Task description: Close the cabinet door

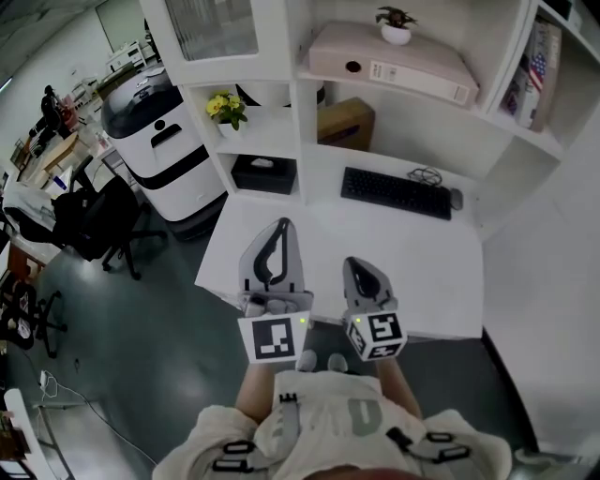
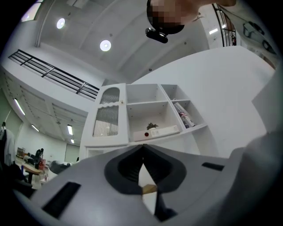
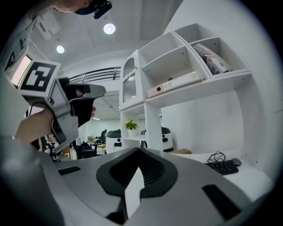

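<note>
Cabinet door sits flush at the upper left of the shelf unit, apparently closed. Left gripper and right gripper are low before that unit, jaws together and empty, presumably because no push remains.

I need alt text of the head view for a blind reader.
From above, a person holds the left gripper and right gripper, both shut and empty, at a white desk with a black keyboard; the cabinet door at upper left looks closed.
</note>
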A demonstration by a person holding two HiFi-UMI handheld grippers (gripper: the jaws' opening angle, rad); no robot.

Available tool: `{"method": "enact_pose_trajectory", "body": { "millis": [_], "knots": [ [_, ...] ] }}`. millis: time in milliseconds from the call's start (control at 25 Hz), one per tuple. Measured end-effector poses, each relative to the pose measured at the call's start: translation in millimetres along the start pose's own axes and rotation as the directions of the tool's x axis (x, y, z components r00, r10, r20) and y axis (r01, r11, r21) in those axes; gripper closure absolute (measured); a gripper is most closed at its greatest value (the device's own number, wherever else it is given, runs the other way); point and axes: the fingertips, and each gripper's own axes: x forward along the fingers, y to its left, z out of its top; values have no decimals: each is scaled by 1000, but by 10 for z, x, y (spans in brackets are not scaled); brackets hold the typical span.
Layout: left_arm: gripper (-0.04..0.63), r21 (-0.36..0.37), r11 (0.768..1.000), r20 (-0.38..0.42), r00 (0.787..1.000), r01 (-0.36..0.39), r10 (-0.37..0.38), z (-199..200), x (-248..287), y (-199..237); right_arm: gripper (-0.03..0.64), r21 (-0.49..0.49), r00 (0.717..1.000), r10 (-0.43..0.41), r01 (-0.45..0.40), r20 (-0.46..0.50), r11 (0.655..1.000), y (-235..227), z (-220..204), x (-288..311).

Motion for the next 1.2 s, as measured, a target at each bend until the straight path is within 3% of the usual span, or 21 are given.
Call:
{"method": "enact_pose_trajectory", "body": {
  "millis": [200, 480, 600, 1200],
  "knots": [
    [589, -38, 999, -127, 992, 8, -13, -714, -202, -3, 612, 4, 1000, -13, 13, 0, 1000, 7, -10, 43],
    [591, -120, 992, -303, 953, -35, -3, -1552, -465, 11, 612, -4, 1000, 6, -6, -22, 1000, 91, -87, 88],
    [591, -111, 993, -338, 941, -35, -5, -1660, -504, 41, 612, -14, 999, 19, -19, -32, 1000, 107, -96, 110],
    [591, -135, 991, -354, 934, -7, -41, -1695, -458, -9, 612, -16, 1000, 7, -8, -25, 1000, 63, -97, 94]
  ]
}}
